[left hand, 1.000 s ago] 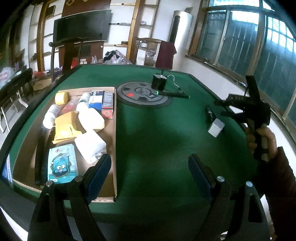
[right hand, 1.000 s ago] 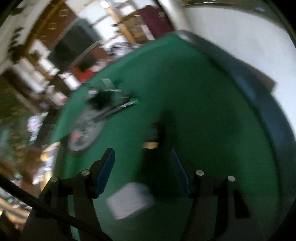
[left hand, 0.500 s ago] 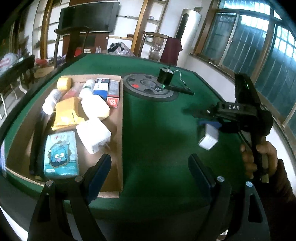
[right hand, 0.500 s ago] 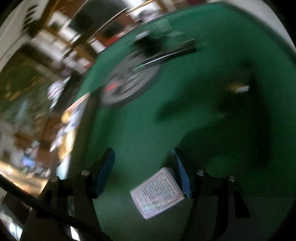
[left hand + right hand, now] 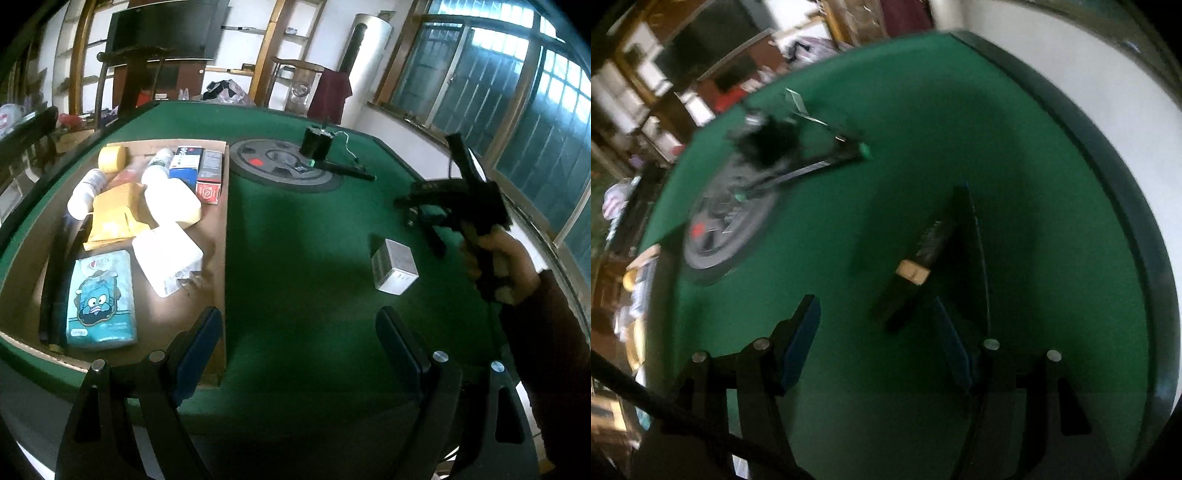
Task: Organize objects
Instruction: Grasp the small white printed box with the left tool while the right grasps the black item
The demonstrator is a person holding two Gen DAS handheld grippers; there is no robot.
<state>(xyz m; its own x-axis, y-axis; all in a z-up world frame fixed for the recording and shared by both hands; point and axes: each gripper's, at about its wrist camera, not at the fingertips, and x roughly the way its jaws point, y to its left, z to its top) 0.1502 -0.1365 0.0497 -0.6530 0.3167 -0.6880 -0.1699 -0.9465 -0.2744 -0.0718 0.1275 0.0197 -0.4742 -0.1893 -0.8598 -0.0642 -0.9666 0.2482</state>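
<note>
A small white and grey box (image 5: 395, 267) lies on the green table (image 5: 303, 258), right of centre. Just beyond it lies a slim black object with a tan band (image 5: 916, 266), a dark stick (image 5: 436, 240) in the left wrist view. My right gripper (image 5: 875, 314) is open and hangs over it; the stick's near end reaches between the fingers, close to the right pad, untouched. A hand holds that gripper (image 5: 417, 212) at the table's right side. My left gripper (image 5: 299, 332) is open and empty over the near edge.
A shallow cardboard tray (image 5: 221, 258) on the left holds several packets, bottles and boxes. A grey weight plate (image 5: 284, 168) with a black motor (image 5: 314, 142) and a long dark tool sits at the back. The table's raised rim (image 5: 1137, 236) runs close on the right.
The right gripper swung left over the white box, then back right onto the black stick; the box has left its view. Its jaws kept the same width. The left gripper barely moved.
</note>
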